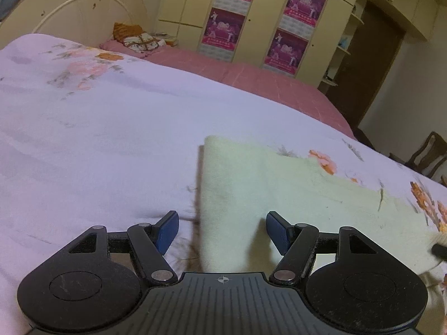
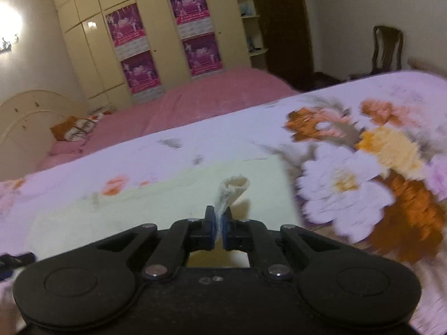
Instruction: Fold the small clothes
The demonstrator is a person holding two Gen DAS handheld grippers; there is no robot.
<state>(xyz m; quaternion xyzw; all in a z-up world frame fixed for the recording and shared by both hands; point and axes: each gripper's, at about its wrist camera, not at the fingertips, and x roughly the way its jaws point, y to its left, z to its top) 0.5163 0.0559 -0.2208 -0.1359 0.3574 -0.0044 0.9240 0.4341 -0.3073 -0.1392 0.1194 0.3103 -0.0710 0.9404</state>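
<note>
blur smears the floral bedspread (image 2: 363,167) on my right view, and the near edge of the pale yellow cloth (image 1: 265,181) is hidden behind both rigs. it lies flat on the bedspread, with a pink sheet (image 1: 251,81) and cream wardrobe (image 2: 92,47) beyond. four magenta posters, one chair (image 2: 387,47). my right gripper (image 2: 220,229) is pinching a raised fold of the cloth; my left gripper (image 1: 222,230) hangs spread over its edge.

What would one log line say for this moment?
cloth: flat on bed | right gripper: jaws shut on cloth edge | left gripper: jaws open over cloth, not gripping
</note>
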